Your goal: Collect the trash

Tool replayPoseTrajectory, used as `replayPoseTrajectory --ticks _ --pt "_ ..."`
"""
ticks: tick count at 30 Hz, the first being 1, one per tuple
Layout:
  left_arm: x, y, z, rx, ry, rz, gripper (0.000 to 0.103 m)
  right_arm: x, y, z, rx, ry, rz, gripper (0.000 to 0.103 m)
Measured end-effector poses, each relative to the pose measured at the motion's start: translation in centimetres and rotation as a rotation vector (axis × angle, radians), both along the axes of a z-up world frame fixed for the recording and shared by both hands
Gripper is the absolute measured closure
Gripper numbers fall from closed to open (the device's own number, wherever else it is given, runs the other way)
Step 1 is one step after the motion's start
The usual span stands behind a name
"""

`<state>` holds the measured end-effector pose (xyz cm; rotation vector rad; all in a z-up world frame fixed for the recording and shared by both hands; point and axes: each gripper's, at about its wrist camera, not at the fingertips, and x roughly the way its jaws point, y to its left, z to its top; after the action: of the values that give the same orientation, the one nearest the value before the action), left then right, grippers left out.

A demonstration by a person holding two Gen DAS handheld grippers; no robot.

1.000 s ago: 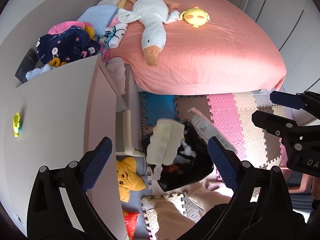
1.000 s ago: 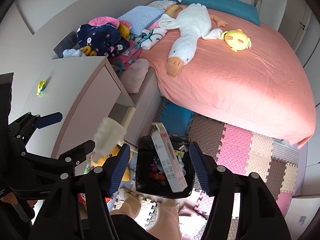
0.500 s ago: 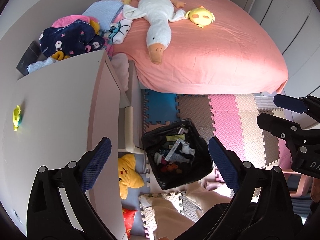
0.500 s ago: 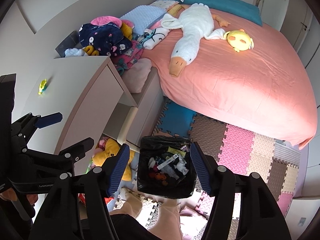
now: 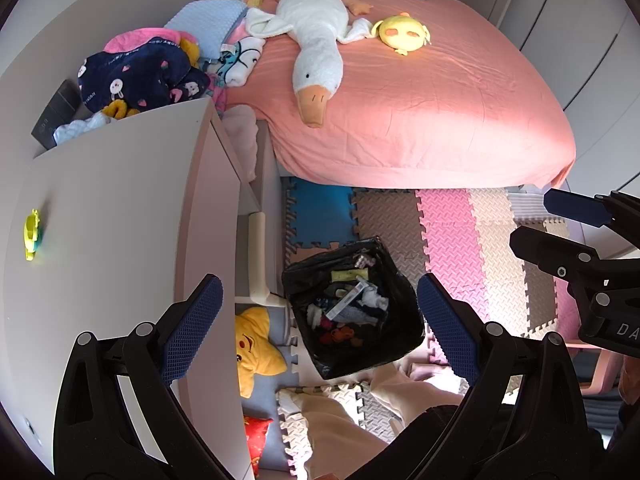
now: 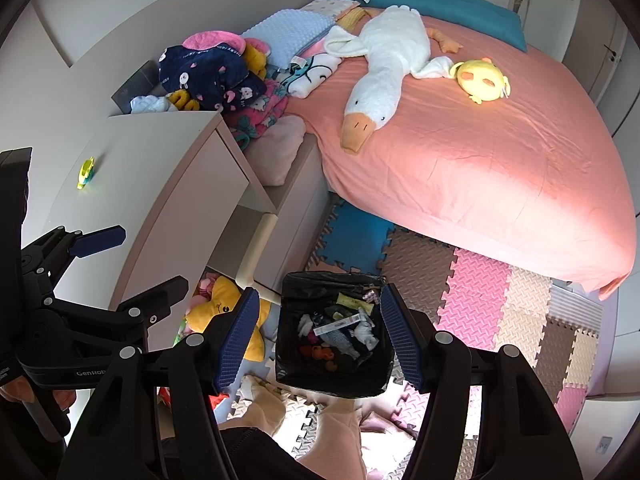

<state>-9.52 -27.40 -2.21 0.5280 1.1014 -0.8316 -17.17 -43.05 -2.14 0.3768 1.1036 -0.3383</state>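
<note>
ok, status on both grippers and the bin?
Left gripper open, empty. Right gripper open, empty. Bin on floor below both, trash inside. Nothing in the way.

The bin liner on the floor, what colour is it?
Black. The bin liner shows best in the right wrist view, open-topped with mixed trash inside.

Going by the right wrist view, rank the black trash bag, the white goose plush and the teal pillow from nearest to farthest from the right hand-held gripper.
1. Black trash bag, on the floor mats between the right hand-held gripper fingers.
2. White goose plush, mid-bed.
3. Teal pillow, at the bed's far end.
</note>
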Motion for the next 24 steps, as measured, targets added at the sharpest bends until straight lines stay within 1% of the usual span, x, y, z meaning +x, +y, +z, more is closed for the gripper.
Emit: replayPoseTrajectory --ticks 9,16,24 --pt "0.07 0.07 -0.10 0.000 0.005 0.003 0.009 0.21 0.36 -0.03 -0.002 0.001 -0.002 0.039" --pt "0.33 0.30 -0.45 -0.007 0.029 0.029 0.009 0.33 0.39 -0.09 -0.001 0.003 -0.001 0.039" --pt "0.36 -0.15 -0.20 -0.004 0.012 0.011 0.009 0.33 0.33 -0.10 -0.001 0.004 -0.001 0.039"
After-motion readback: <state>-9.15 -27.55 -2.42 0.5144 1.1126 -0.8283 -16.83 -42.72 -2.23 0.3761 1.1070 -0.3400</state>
